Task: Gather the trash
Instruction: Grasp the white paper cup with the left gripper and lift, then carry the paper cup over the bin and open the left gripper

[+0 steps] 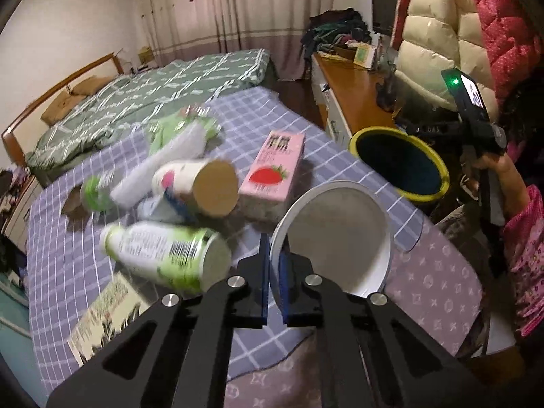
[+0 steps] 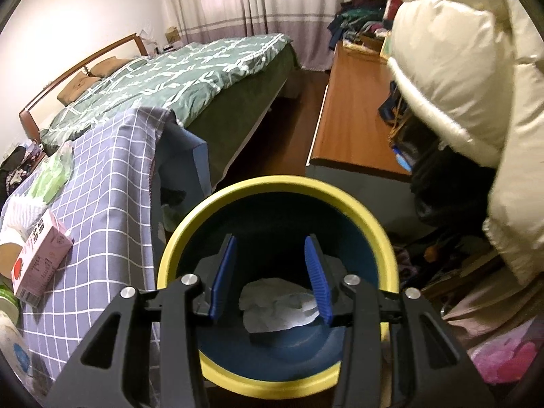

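Left gripper [image 1: 274,284] jaws pinch paper bowl [image 1: 335,241]; right gripper [image 2: 270,278] jaws gape over bin [image 2: 367,210].

Tissue [image 2: 278,306] in bin [image 2: 272,187]; bin right of table [image 2: 112,176].

Dim warm indoor light, motion-blurred clutter, fisheye-bent edges.

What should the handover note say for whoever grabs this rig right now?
Left gripper: shut on the rim of the white paper cup, just above the table.
Right gripper: open, empty, over the yellow-rimmed bin.
Done: crumpled white paper lies in the bin.
Left on the checked tablecloth: pink strawberry carton, green-label bottle, tan-bottomed cup, green wrapper, printed packet and more, blurred.
Next, probably: carry the cup to the bin.
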